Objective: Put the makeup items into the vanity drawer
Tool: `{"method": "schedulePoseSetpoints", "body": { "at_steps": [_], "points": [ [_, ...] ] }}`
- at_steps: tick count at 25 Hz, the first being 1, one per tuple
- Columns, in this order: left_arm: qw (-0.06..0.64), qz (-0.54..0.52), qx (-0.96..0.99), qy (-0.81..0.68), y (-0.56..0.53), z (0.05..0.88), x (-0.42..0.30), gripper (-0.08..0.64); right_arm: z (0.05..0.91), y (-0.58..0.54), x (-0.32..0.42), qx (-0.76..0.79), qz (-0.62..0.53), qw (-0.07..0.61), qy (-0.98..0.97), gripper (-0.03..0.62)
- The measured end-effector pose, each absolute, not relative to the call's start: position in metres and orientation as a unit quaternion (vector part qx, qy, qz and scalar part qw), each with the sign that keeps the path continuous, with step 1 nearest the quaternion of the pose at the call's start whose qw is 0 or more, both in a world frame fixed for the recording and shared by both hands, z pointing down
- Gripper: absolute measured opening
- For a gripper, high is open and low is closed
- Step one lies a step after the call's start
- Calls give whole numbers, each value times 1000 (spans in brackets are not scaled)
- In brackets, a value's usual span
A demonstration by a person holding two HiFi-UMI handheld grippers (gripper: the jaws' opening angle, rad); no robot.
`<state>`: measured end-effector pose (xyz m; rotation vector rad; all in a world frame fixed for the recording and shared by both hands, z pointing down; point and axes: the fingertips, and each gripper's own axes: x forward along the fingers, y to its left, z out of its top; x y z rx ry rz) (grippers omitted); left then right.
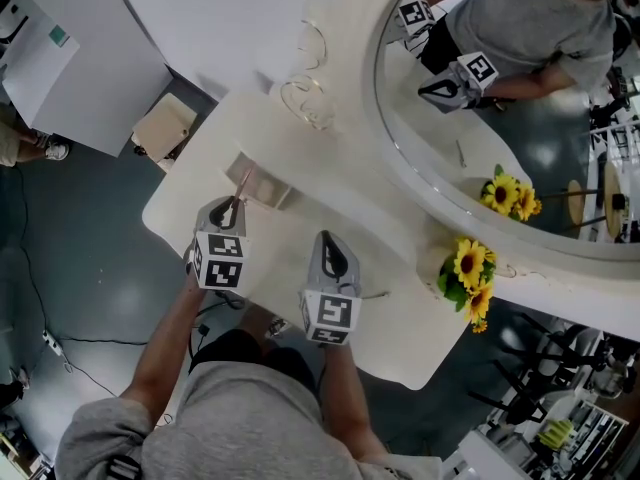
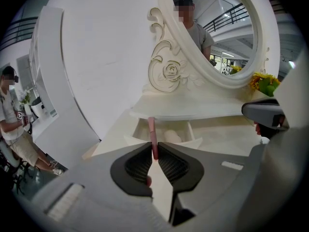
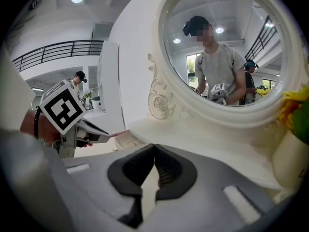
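My left gripper (image 2: 154,154) is shut on a slim pink makeup stick (image 2: 152,134), whose free end points at the open vanity drawer (image 2: 164,135). In the head view the left gripper (image 1: 233,209) holds the pink stick (image 1: 243,184) just at the open drawer (image 1: 262,182) on the white vanity's (image 1: 400,318) left side. A pale rounded item lies inside the drawer, seen in the left gripper view. My right gripper (image 1: 331,249) hovers over the middle of the vanity top, shut with nothing between its pads (image 3: 154,164).
A large oval mirror (image 1: 520,98) with a carved white frame stands behind the tabletop. Yellow sunflowers in a vase (image 1: 470,280) sit at the right end. A small stool (image 1: 163,126) stands on the floor to the left, near another person (image 2: 14,120).
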<state>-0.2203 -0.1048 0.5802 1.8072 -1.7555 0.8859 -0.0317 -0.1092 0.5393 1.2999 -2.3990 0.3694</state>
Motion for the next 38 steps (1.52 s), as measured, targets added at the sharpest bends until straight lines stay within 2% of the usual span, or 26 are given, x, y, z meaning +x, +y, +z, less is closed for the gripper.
{"method": "schedulePoseSetpoints", "body": {
  "at_steps": [12, 33, 36, 38],
  "points": [
    [256, 316, 660, -631, -104, 580, -220, 44, 541, -106, -28, 466, 133, 195, -853, 6],
    [241, 349, 653, -627, -111, 580, -221, 49, 545, -104, -25, 469, 141, 192, -851, 6],
    [242, 350, 656, -623, -115, 582, -218, 59, 547, -106, -25, 469, 142, 192, -850, 6],
    [245, 349, 660, -619, -118, 585, -215, 95, 547, -108, -24, 469, 142, 193, -850, 6]
  ]
}}
